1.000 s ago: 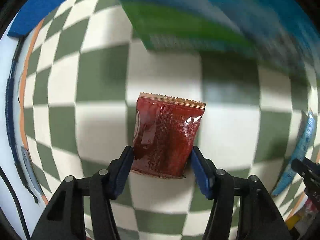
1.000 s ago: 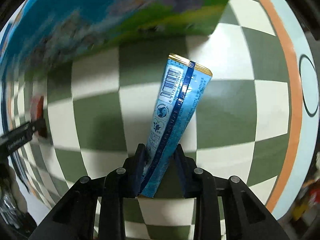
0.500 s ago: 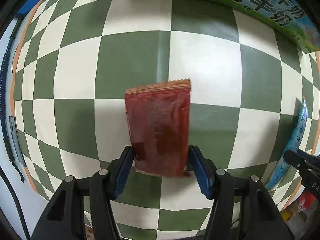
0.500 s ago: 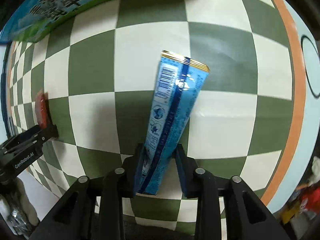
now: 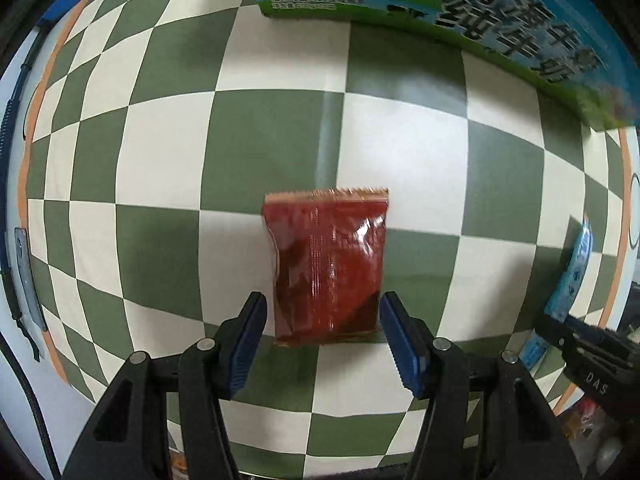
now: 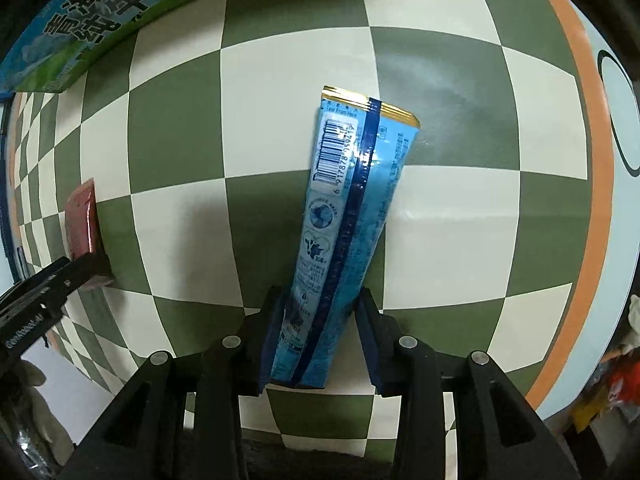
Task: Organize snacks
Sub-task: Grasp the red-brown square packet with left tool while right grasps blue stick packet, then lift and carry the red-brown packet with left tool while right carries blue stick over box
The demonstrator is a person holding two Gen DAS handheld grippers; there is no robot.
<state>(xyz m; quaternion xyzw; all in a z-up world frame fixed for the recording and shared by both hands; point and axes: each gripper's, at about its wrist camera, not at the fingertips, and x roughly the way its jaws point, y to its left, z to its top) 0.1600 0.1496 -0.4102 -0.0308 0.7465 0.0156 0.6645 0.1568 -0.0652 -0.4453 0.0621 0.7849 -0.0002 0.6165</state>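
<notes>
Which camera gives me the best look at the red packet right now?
Left wrist view: the red packet lies face-on, whole and centred, between the left claw's fingers. Right wrist view shows it only as a thin, distorted sliver at the left edge, partly covered by that claw.

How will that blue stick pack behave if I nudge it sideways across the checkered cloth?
The blue stick pack looks thin and flat: probably light, unlikely to roll. Glare on its glossy film suggests it may slide easily on the checkered cloth. Being long and narrow, it would likely pivot if pushed near one end.
</notes>
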